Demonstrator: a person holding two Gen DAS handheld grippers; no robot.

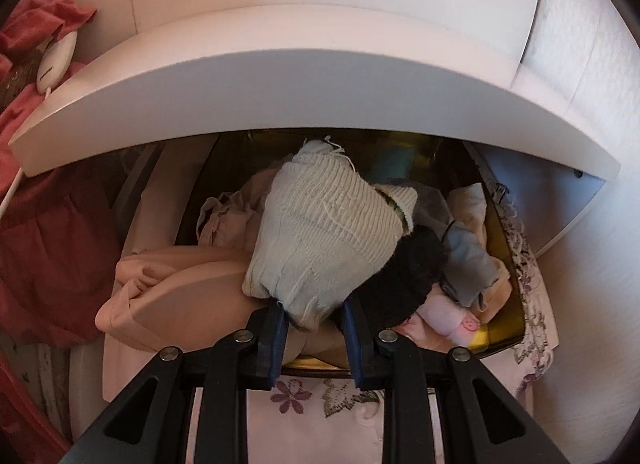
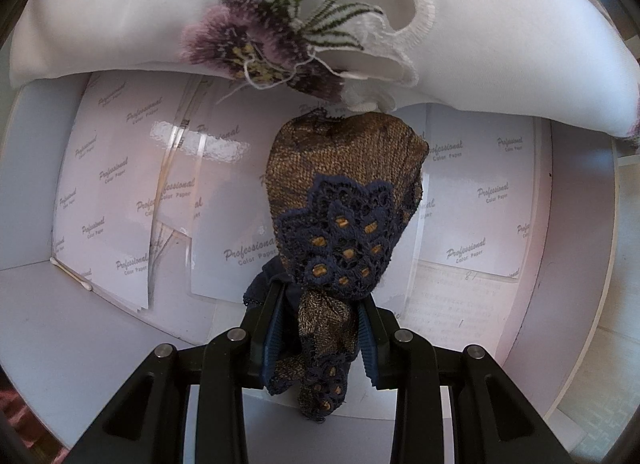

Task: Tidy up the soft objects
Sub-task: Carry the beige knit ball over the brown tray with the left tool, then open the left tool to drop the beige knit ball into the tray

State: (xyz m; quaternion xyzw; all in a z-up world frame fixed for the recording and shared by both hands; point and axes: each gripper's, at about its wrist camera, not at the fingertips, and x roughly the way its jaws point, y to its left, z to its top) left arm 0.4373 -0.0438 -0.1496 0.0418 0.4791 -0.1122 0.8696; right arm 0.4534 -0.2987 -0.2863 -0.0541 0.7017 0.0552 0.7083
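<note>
Pale ribbed knit sock (image 1: 324, 224), clamped in the left gripper (image 1: 316, 328), is hanging over the dark clothes-filled bin (image 1: 516, 276), best released low, while the right gripper (image 2: 320, 328) is pinching a brown lace-trimmed stocking (image 2: 348, 200).

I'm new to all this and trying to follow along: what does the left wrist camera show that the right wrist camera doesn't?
Only the left wrist view shows the left gripper shut on a pale knitted sock, held over a dark bin filled with soft clothes, under a white shelf, with red fabric beside it.

Only the right wrist view shows the right gripper shut on a brown lace-trimmed cloth, above sheets of printed paper in a white compartment.

Both show a white cloth embroidered with purple flowers, possibly the same one, and each gripper holds one soft item.
</note>
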